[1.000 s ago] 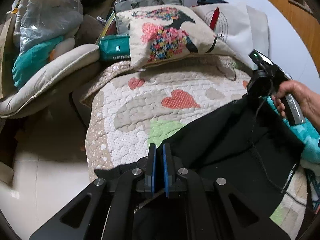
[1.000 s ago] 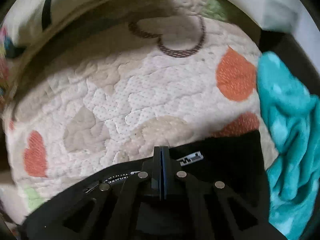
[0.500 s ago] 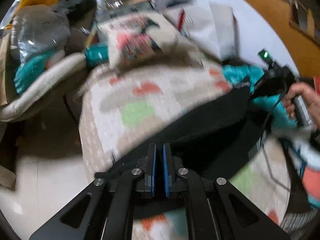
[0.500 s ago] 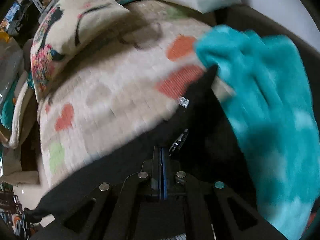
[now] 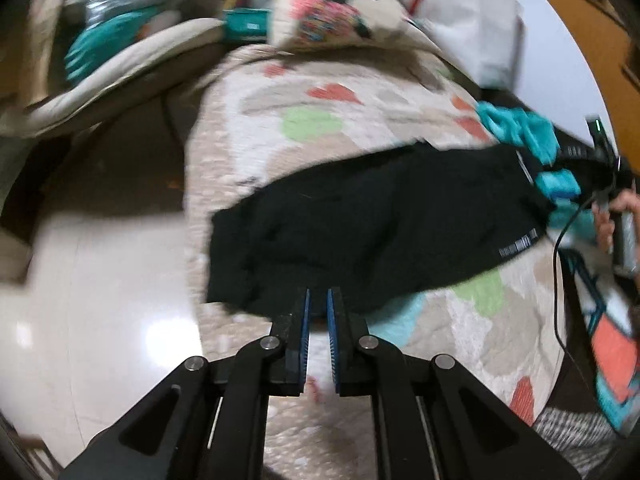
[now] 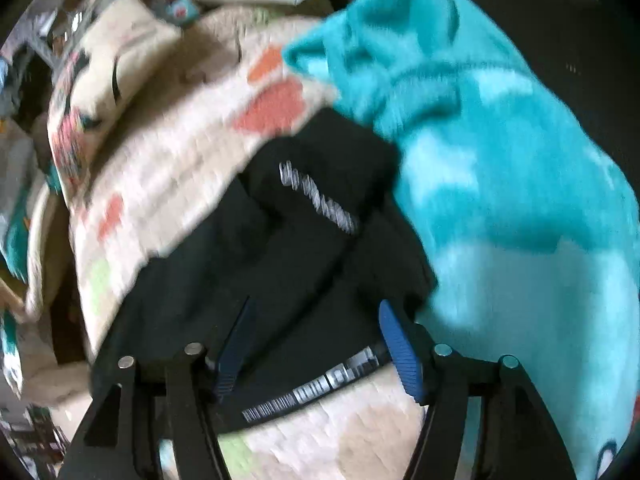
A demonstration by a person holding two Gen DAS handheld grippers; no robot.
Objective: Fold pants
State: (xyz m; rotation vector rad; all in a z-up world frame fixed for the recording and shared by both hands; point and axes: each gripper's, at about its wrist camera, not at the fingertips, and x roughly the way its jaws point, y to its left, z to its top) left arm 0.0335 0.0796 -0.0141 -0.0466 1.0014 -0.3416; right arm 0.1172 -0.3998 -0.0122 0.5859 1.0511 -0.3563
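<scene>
- Black pants (image 5: 384, 220) lie folded across a quilted bed (image 5: 320, 92) with a pattern of coral hearts and green patches. The bundle runs slantwise, its lower left end near the bed's edge above a pale tiled floor (image 5: 100, 300).
- In the left wrist view, the left gripper (image 5: 318, 300) points steeply down at the near edge of the pants. Its jaws stand almost together, only a thin gap between the blue pads, with nothing caught between them. The tips sit just over the black fabric's edge.
- At the far right edge of that view, a hand (image 5: 612, 220) holds the right gripper's handle, with a black cable hanging beneath it.
- In the right wrist view, the right gripper (image 6: 320, 340) also tilts steeply down over the pants' other end. Its jaws have just been opening and now stand wide apart, the fabric lying loose beneath and between them, not clamped. A white printed stripe on the pants runs under the fingers.
- A teal fleece blanket (image 6: 500, 180) lies just beside the pants, touching their right edge.
- A printed pillow (image 5: 332, 12) rests at the head of the bed.
- Both views are blurred.
</scene>
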